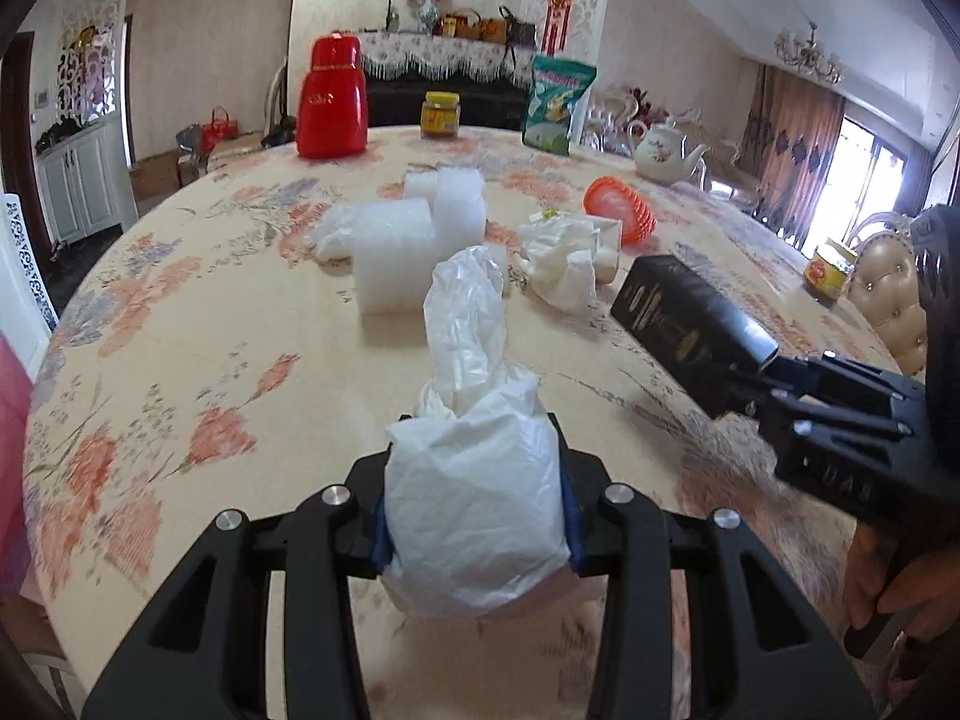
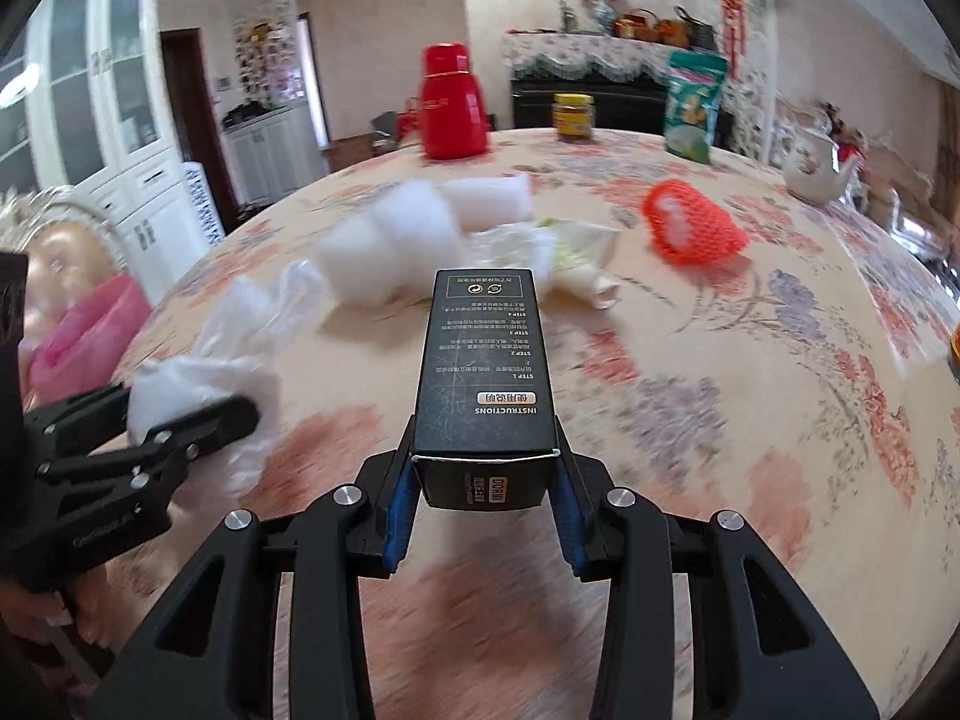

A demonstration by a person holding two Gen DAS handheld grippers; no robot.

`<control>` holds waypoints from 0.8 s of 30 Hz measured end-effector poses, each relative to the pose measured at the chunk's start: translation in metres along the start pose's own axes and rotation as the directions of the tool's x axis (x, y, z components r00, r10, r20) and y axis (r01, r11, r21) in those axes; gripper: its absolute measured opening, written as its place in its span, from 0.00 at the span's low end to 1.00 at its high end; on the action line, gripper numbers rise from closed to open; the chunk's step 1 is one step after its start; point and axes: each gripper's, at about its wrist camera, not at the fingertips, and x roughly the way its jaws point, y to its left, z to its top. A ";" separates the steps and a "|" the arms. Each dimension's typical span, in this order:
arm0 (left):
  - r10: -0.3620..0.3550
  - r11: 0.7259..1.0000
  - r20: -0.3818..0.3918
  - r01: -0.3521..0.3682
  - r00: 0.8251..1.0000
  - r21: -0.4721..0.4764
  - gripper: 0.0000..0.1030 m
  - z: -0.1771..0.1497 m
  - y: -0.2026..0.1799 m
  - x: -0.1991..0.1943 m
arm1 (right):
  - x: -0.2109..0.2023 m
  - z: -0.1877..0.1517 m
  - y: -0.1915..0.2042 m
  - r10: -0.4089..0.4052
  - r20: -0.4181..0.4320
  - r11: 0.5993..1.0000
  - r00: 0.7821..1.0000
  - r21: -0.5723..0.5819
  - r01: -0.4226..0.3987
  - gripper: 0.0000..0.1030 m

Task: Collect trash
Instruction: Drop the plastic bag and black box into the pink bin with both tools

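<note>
— So, what has the left tool [image 1: 477,516] got?
— It's clenched on a crumpled white plastic bag [image 1: 474,480], low centre of its view, above the floral tabletop [image 1: 210,330].
— And the right tool [image 2: 485,501]?
— Gripping a black box [image 2: 486,372] by its near end, centre frame. White foam pieces [image 1: 399,252], crumpled paper [image 1: 564,264] and an orange net [image 1: 621,213] lie mid-frame beyond.
</note>
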 end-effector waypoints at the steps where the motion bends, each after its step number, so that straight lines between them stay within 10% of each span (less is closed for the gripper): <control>1: 0.008 1.000 0.014 -0.008 1.000 -0.001 0.39 -0.003 0.003 -0.007 | -0.003 -0.002 0.006 0.011 0.002 1.000 1.000 -0.007 -0.011 0.37; 12: 0.187 0.980 0.147 -0.174 0.971 -0.096 0.39 -0.029 0.080 -0.089 | -0.013 0.011 0.104 0.227 0.019 0.964 0.974 -0.144 -0.222 0.37; 24: 0.453 0.876 0.144 -0.409 0.880 -0.258 0.39 -0.036 0.231 -0.173 | 0.021 0.060 0.274 0.466 -0.023 0.824 0.885 -0.352 -0.443 0.37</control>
